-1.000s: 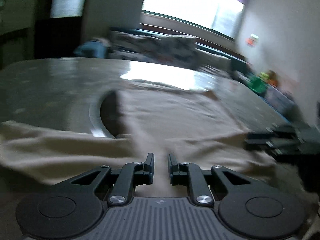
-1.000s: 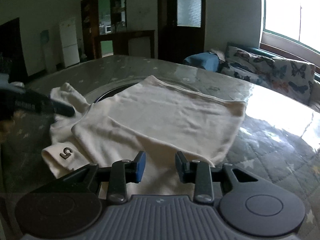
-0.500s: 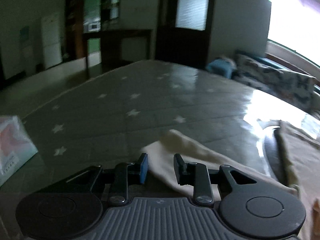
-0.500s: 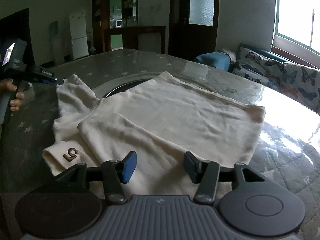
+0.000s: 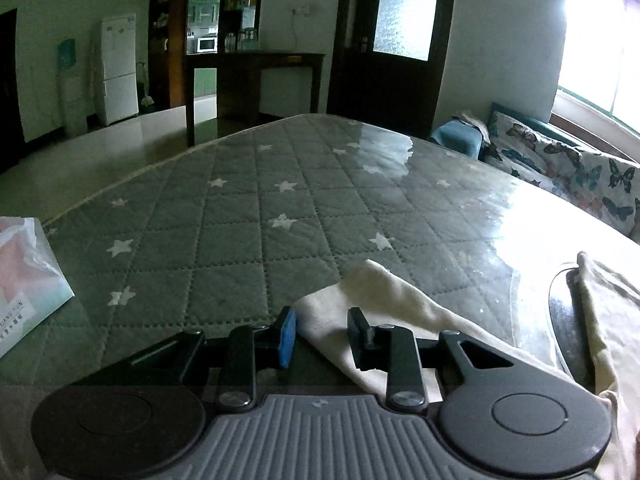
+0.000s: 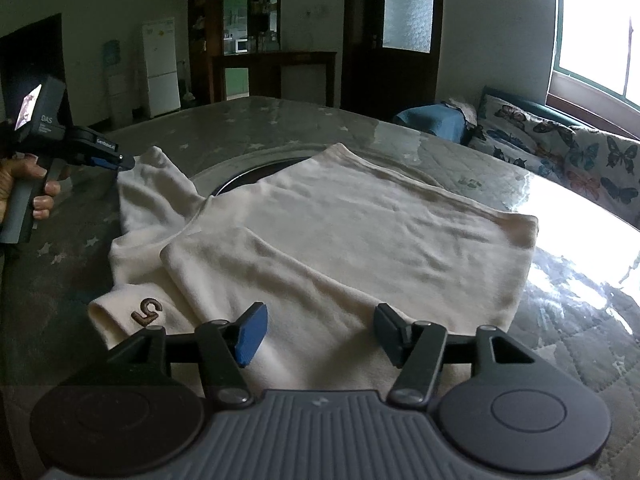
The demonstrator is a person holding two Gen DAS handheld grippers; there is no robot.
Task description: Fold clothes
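Cream shirt [image 6: 352, 232]: flat on quilted table [image 6: 580, 352], near sleeve folded across body. Far sleeve [image 5: 384, 300]: released moments ago, now loose between parted left gripper [image 5: 322, 334] fingers. Right gripper [image 6: 322, 330]: opening wider, nothing pinched. First fold placed; second sleeve pending.

a: shirt [image 6: 344, 240] flat on the quilted table cover [image 5: 248, 240], partly over a round inset plate [image 6: 248, 174] at mid-table.
b: and the sleeves?
a: one sleeve [image 5: 360, 304] out to the left, end between the left gripper [image 5: 322, 336] fingers; other cuff near the right gripper [image 6: 320, 334].
b: elsewhere?
a: packet [image 5: 24, 276] at far left; sofa [image 6: 560, 152] behind right, fridge [image 6: 162, 66] behind left.
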